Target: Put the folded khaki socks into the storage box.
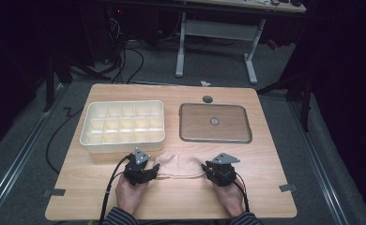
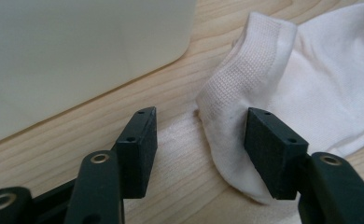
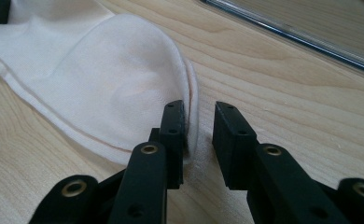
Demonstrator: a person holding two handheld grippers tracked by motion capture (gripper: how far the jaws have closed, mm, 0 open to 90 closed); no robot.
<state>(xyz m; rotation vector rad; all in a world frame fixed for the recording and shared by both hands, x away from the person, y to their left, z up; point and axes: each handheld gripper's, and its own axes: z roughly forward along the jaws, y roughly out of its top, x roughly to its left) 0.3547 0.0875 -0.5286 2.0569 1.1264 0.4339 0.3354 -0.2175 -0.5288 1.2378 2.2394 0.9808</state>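
A pale white sock (image 1: 179,165) lies flat on the wooden table (image 1: 171,201) near its front edge, between my two grippers. My left gripper (image 1: 154,172) is at the sock's left end. In the left gripper view that gripper (image 2: 201,144) is open, its jaws straddling the ribbed cuff of the sock (image 2: 311,88) without closing on it. My right gripper (image 1: 206,169) is at the sock's right end. The right gripper view has that gripper (image 3: 199,135) narrowly open, the rounded toe edge of the sock (image 3: 105,88) lying against the inner face of its left jaw.
A white compartment box (image 1: 123,125) stands behind the left gripper, its wall (image 2: 77,56) close by. A shallow metal-rimmed tray (image 1: 215,123) sits at the back right; its rim (image 3: 287,32) runs beyond the right jaws. Desk legs and cables lie past the table.
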